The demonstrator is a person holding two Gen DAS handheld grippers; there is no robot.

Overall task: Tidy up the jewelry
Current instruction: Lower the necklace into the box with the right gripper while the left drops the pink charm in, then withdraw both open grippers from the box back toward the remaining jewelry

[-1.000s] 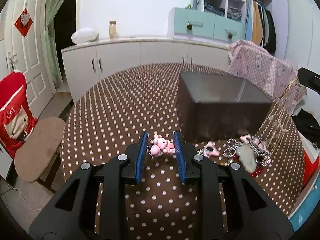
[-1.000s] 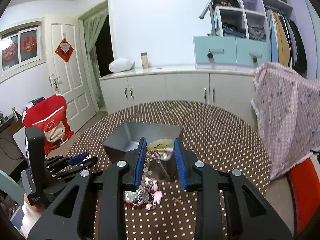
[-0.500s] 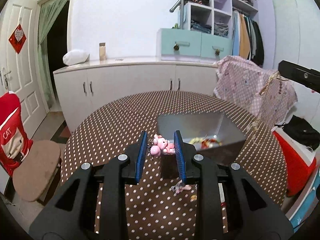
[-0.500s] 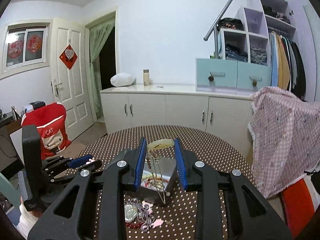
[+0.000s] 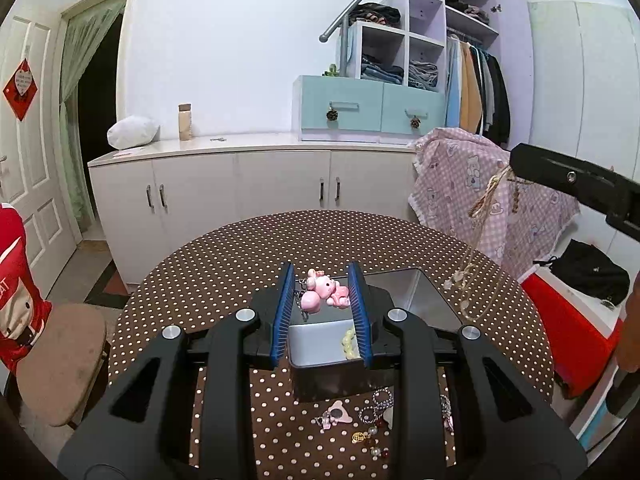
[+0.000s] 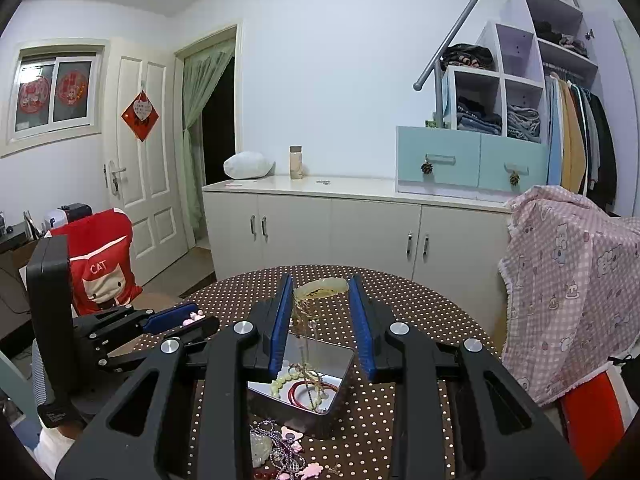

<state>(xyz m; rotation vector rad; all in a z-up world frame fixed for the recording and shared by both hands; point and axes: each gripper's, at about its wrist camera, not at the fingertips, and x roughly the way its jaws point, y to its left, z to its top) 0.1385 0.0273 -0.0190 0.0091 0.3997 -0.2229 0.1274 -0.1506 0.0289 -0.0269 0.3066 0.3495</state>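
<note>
My left gripper [image 5: 321, 294] is shut on a pink pig keychain [image 5: 323, 292] and holds it above the near end of the open metal tin [image 5: 430, 304]. My right gripper [image 6: 321, 300] is shut on a pale jade pendant [image 6: 320, 286]; its gold chain [image 6: 306, 344] dangles down into the tin [image 6: 340, 364]. The tin holds a pale bead bracelet [image 6: 285, 380] and a red bangle [image 6: 298, 390]. The right gripper also shows in the left wrist view [image 5: 516, 168], up at the right. The left gripper shows in the right wrist view [image 6: 188, 318], at the left.
Loose jewelry [image 5: 372, 420] lies on the brown dotted round table [image 5: 224, 264] in front of the tin; it also shows in the right wrist view [image 6: 280, 452]. A red-covered chair [image 6: 100, 268] stands left, a pink checked cloth [image 6: 568, 288] right, white cabinets [image 5: 248, 184] behind.
Both grippers have risen. The left one carried the pig keychain up from the table to above the tin. The right one lifted the pendant, with its chain hanging into the tin.
</note>
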